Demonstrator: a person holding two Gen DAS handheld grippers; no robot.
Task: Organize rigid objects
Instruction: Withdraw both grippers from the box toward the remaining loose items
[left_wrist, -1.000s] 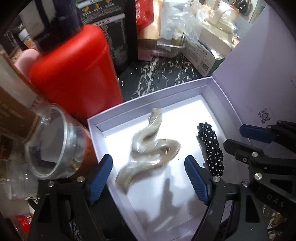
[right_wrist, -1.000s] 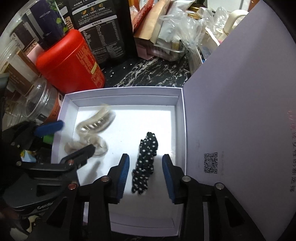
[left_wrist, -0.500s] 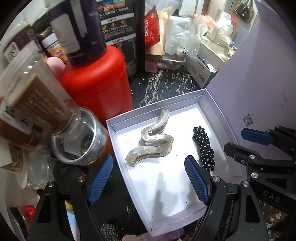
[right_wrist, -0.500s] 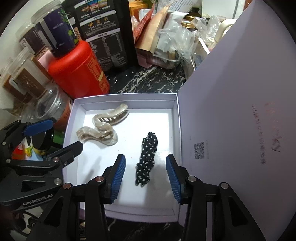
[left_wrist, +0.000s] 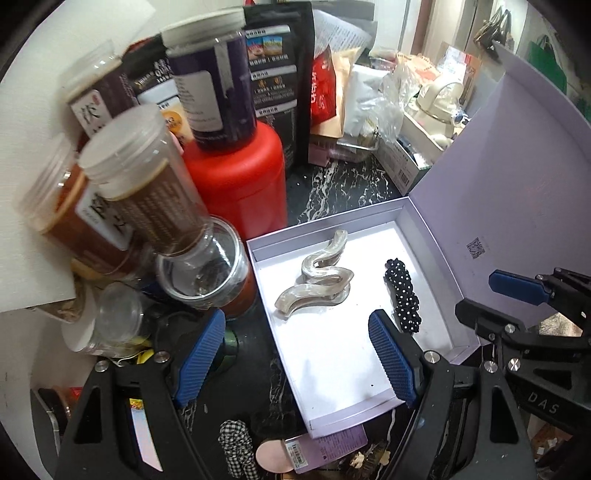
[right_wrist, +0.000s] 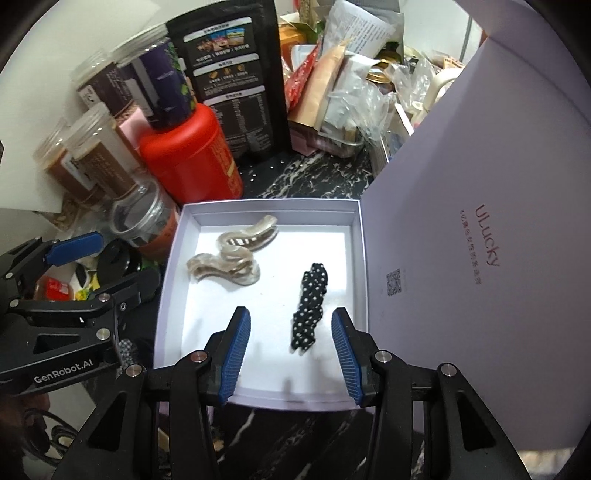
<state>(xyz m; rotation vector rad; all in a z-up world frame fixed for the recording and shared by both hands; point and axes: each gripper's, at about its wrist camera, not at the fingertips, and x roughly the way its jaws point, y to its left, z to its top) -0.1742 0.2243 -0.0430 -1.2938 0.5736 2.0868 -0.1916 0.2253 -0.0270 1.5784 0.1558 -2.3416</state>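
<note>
Both claws, left (left_wrist: 295, 354) and right (right_wrist: 290, 354), hang open and empty, the right's jaws just widened; your careless descent could knock the hair clip (right_wrist: 229, 260) against the box (right_wrist: 258, 205).

A black countertop (right_wrist: 317, 177) veined with white marbling carries a dense clutter of household goods under bright indoor light. A red canister (right_wrist: 192, 155) stands against clear plastic jars (left_wrist: 140, 184) with pale screw lids, a tall black printed pouch (right_wrist: 236, 77) behind them. Crumpled plastic bags (right_wrist: 354, 99) and paper packets pile toward the back, beside a cream kettle (left_wrist: 439, 99). A white wall (left_wrist: 26, 177) closes the left side.
</note>
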